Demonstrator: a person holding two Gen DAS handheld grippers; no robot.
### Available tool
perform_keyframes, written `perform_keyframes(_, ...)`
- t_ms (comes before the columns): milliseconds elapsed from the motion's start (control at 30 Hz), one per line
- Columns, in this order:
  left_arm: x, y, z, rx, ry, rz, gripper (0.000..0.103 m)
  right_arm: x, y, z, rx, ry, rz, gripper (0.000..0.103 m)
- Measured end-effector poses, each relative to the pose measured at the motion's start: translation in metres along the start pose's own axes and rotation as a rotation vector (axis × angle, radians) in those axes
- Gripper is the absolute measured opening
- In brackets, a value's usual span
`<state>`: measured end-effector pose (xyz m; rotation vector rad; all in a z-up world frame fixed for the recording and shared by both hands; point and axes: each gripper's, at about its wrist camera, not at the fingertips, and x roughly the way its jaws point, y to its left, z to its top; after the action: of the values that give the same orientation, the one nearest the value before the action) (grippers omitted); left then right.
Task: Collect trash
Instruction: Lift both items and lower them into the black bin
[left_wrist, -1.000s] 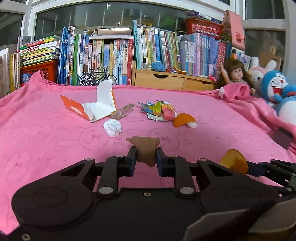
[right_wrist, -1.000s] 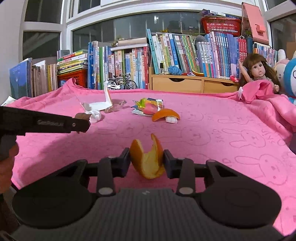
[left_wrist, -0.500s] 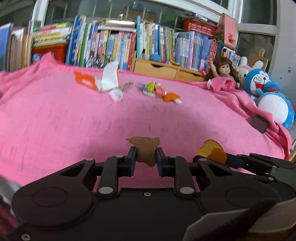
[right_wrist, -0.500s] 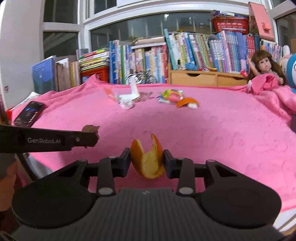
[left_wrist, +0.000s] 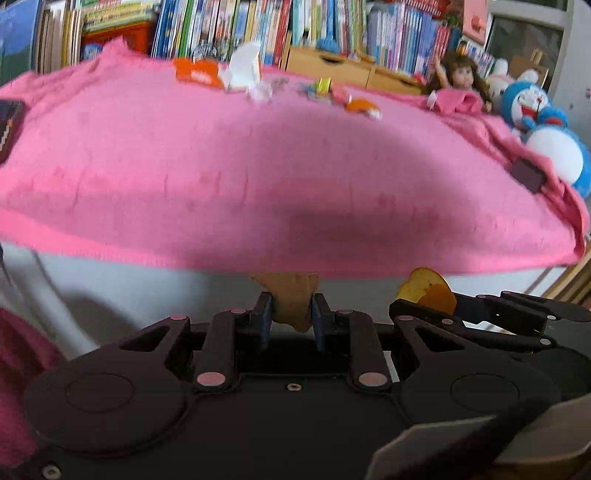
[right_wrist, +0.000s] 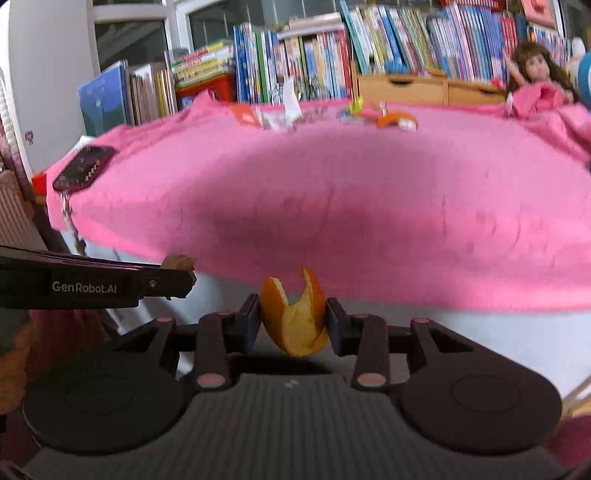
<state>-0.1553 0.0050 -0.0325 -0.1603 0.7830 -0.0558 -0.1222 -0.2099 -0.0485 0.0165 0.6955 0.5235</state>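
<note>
My left gripper (left_wrist: 290, 314) is shut on a crumpled brown scrap (left_wrist: 290, 297), held in front of the bed's near edge. My right gripper (right_wrist: 293, 319) is shut on a curled orange peel (right_wrist: 295, 317). The right gripper with its peel (left_wrist: 424, 291) shows at the right of the left wrist view; the left gripper's tip with the brown scrap (right_wrist: 179, 262) shows at the left of the right wrist view. Far back on the pink blanket (left_wrist: 258, 166) lie a white and orange paper box (left_wrist: 221, 72), colourful wrappers (left_wrist: 323, 88) and another orange peel (left_wrist: 364, 107).
A dark phone (right_wrist: 83, 168) rests on the blanket's left corner. A doll (left_wrist: 460, 83) and blue plush toys (left_wrist: 543, 122) sit at the right. Books (right_wrist: 332, 55) and a wooden drawer unit (right_wrist: 406, 88) line the back. The white bed side (right_wrist: 461, 332) lies below the blanket's edge.
Both grippers have pulled back and dropped from over the blanket to in front of the bed's near edge, each still holding its piece. The trash on the bed now looks farther away.
</note>
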Motion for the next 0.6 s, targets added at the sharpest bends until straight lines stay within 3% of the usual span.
perform_keyframes(433,0.054,0.006,-0.043,0.045,0.240,0.104,0.022,0.034,-0.002,-0.046,0.108,0.162,-0.057,0.043)
perform_keyframes(600,0.069,0.011,-0.054,0.037,0.313,0.103,0.022,0.046,0.000,-0.057,0.112,0.214,-0.051,0.043)
